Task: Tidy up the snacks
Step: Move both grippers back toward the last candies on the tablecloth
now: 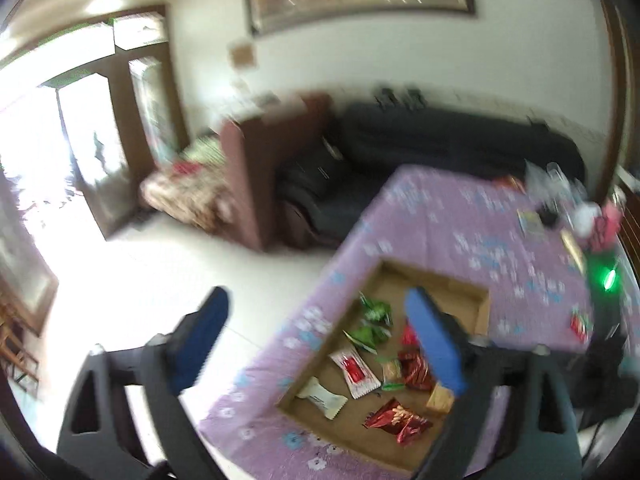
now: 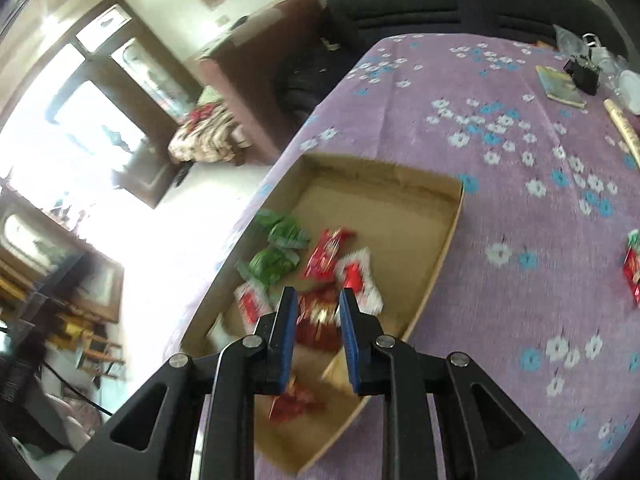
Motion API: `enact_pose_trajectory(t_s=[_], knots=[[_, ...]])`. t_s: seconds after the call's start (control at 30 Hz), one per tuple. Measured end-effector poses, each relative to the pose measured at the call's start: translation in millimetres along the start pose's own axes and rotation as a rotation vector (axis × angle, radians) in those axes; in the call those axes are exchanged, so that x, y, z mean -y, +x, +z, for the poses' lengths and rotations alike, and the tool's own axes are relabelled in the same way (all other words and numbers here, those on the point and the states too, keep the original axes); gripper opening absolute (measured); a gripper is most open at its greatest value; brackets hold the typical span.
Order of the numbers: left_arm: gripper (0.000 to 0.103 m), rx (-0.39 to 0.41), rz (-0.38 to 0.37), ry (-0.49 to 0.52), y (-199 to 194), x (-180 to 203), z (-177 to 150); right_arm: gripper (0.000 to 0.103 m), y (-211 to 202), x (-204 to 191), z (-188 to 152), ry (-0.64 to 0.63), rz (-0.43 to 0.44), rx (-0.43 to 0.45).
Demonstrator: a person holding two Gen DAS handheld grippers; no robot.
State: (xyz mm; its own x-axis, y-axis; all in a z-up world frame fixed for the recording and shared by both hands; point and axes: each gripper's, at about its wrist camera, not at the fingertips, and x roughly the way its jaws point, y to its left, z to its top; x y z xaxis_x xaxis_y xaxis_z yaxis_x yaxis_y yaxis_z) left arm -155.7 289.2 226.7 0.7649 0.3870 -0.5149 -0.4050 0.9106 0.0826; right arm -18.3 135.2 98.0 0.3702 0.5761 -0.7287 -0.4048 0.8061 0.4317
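A shallow cardboard box (image 1: pixel 440 278) (image 2: pixel 380 176) lies on a table with a purple flowered cloth (image 1: pixel 440 220) (image 2: pixel 500 140), near its left edge. In the box lie green packets (image 1: pixel 374 312) (image 2: pixel 280 248), a red-and-white packet (image 1: pixel 356 368) (image 2: pixel 356 276), red foil packets (image 1: pixel 400 420) (image 2: pixel 328 254) and a white packet (image 1: pixel 322 394). One red-and-green snack (image 1: pixel 578 322) (image 2: pixel 632 268) lies loose on the cloth to the right of the box. My left gripper (image 1: pixel 316 296) hangs above the box, open wide and empty. My right gripper (image 2: pixel 317 294) points down over the box's near end, its pads close together with nothing held.
At the table's far right lie a book (image 2: pixel 560 84), a black clip (image 2: pixel 582 74), a pale stick (image 2: pixel 624 128) and clear plastic ware. A dark sofa (image 1: pixel 440 140) stands behind the table, and a brown cabinet (image 1: pixel 248 184) stands on the floor to the left.
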Motion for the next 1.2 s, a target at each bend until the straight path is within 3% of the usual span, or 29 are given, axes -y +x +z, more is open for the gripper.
enact_pose_trajectory(t_s=[0.1,0.23,0.4,0.5,0.73,1.0,1.1,1.2], knots=[[0.098,-0.031,-0.046,-0.085,-28.8,0.4,-5.2,0.021,-21.0,-1.5,-18.5,-0.036,0.040,0.003],[0.098,-0.116,0.008,-0.128,-43.4,5.6,-29.4,0.021,-42.2,-1.6,-38.6,-0.069,0.068,0.017],[0.098,-0.191,-0.089,-0.229,-54.5,11.8,-49.2,0.021,-63.6,-2.7,-60.0,-0.086,0.099,0.028],[0.097,-0.187,-0.128,-0.250,-65.8,23.6,-54.5,0.022,-77.2,-3.0,-69.9,-0.089,0.113,0.039],[0.097,-0.171,-0.181,-0.218,-82.6,53.9,-53.9,0.023,-107.0,8.9,-80.1,-0.098,0.075,0.094],[0.097,-0.141,-0.244,-0.158,-95.4,79.6,-41.7,0.024,-121.8,57.2,-78.7,0.005,-0.005,0.125],[0.097,-0.124,-0.227,-0.117,-102.9,89.3,-43.0,0.026,-129.6,63.2,-76.4,0.016,-0.007,0.151],[0.097,-0.112,-0.213,-0.104,-107.7,92.7,-45.2,0.028,-121.0,55.6,-83.5,-0.015,0.015,0.118]])
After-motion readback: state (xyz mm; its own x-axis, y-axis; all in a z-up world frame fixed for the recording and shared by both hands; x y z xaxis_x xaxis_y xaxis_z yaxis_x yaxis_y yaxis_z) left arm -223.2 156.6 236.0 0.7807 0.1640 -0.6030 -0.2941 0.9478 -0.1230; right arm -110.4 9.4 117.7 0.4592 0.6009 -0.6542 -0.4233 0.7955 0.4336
